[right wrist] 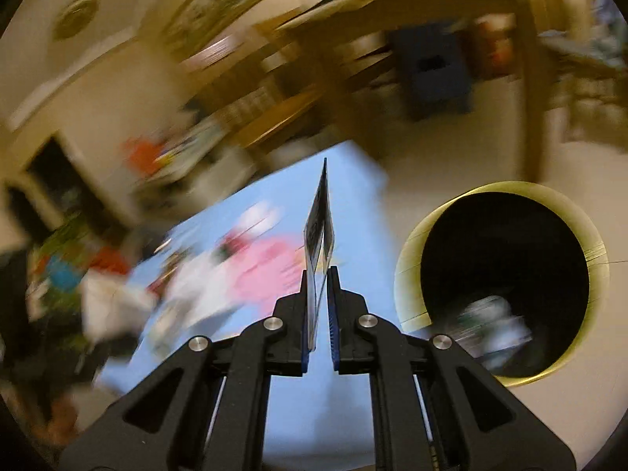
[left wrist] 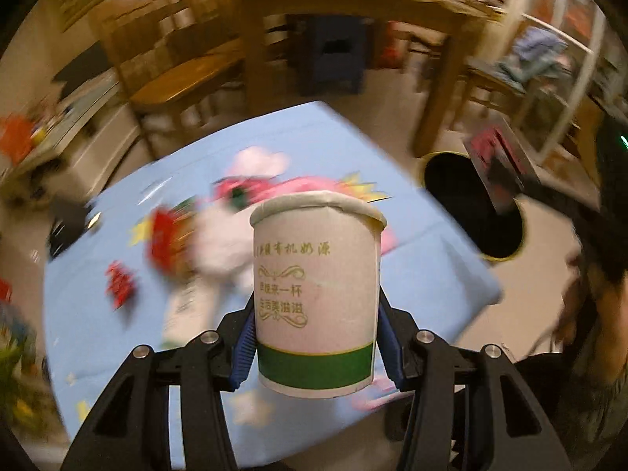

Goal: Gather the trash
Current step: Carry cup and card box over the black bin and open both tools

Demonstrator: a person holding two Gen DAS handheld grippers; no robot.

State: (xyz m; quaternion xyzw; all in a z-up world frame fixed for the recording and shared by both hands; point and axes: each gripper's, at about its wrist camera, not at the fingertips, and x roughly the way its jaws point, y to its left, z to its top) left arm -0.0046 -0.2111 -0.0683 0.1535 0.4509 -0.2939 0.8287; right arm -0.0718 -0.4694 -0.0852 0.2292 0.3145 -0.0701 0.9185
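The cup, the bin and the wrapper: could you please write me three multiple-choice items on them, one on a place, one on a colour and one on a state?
1. Where is the bin?
A. On the floor beside the blue table
B. On the blue table
C. On a chair

2. What colour is the band near the cup's base?
A. Red
B. Green
C. Black

3. How does the right gripper stand?
A. Wide open and bare
B. Out of view
C. Shut on a flat wrapper

Key:
1 A, the bin stands on pale floor off the table edge.
2 B, the cup in the left gripper has a green band.
3 C, the right gripper pinches the wrapper edge-on.
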